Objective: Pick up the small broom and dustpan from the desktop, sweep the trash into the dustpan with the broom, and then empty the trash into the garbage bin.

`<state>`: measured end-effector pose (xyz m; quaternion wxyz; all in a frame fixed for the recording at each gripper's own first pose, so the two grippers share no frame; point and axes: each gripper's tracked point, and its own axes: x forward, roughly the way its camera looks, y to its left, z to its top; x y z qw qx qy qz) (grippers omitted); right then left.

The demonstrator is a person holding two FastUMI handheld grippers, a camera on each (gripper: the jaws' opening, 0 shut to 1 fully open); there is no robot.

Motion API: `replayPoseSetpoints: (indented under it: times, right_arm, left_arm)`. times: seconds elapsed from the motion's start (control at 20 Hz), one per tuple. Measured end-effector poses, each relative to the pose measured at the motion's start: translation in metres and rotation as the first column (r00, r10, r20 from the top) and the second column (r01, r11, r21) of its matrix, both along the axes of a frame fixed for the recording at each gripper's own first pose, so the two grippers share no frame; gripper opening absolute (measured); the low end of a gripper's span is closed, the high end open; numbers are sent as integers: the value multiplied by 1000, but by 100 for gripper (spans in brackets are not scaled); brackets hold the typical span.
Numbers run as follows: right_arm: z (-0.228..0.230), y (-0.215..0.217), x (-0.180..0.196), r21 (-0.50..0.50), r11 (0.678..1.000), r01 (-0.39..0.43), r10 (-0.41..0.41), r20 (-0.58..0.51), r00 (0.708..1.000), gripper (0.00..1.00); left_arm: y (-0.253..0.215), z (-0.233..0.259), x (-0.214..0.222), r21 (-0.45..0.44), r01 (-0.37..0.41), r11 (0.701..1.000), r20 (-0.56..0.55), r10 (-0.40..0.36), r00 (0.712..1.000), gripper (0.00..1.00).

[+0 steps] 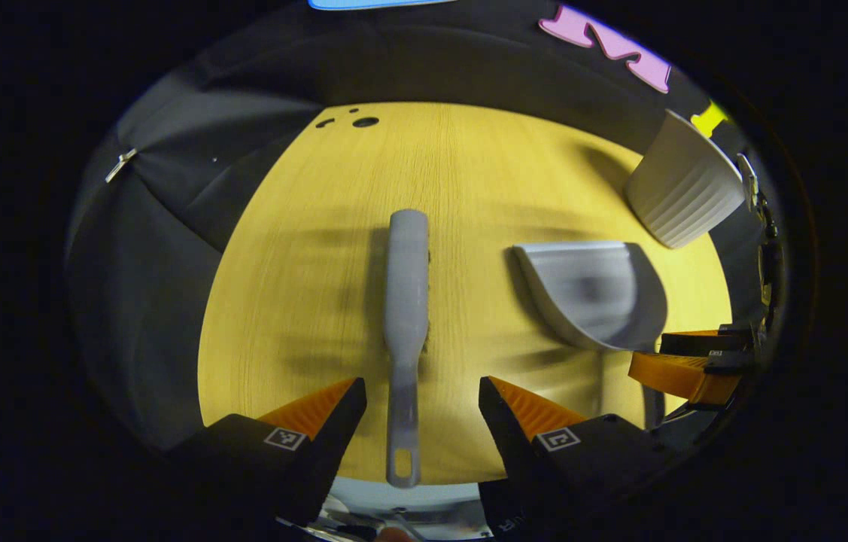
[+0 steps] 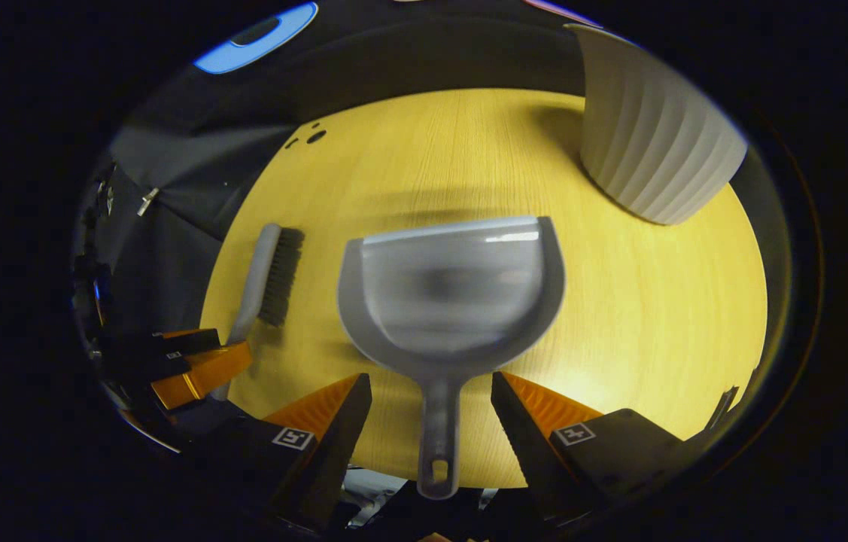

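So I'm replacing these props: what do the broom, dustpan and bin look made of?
The broom looks like matte grey plastic with dark bristles, seen in the right gripper view. The dustpan seems smooth grey plastic; a glossy highlight shows at its front lip. The bin is white and ribbed, probably plastic, though ceramic can't be ruled out.

The left gripper (image 1: pixel 422 391) is held low over the desk, its fingers spread wide apart and nothing pinched between them. The right gripper (image 2: pixel 431 388) is posed likewise, jaws parted. Both appear tilted slightly downward, though this is hard to judge through the fisheye.
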<state>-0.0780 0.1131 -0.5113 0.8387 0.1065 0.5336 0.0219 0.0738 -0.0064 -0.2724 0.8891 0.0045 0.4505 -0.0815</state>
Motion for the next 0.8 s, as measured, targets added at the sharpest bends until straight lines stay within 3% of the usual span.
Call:
replayPoseSetpoints:
  times: [0.2,0.35,0.45,0.6,0.7,0.8]
  right_arm:
    - [62,-20,6,-5,1000,28,-26,173,985,99]
    - [117,-28,12,-5,1000,28,-25,347,938,99]
    - [148,-22,12,-4,1000,2,1,461,887,99]
    - [173,-16,11,-47,998,-40,60,584,809,99]
    - [185,-7,5,-62,996,-57,83,627,775,99]
    - [187,-7,-1,-103,993,-61,113,635,764,99]
  left_arm:
    - [-2,46,-29,-49,-69,996,154,76,985,95]
    - [-9,86,-51,-66,-87,994,290,103,952,95]
    - [-13,113,-64,-73,-98,993,385,119,915,95]
    - [-22,154,-81,-92,-118,989,550,149,822,95]
    - [-29,170,-93,-109,-121,987,610,163,775,95]
    - [-27,182,-103,-117,-138,983,655,181,733,95]
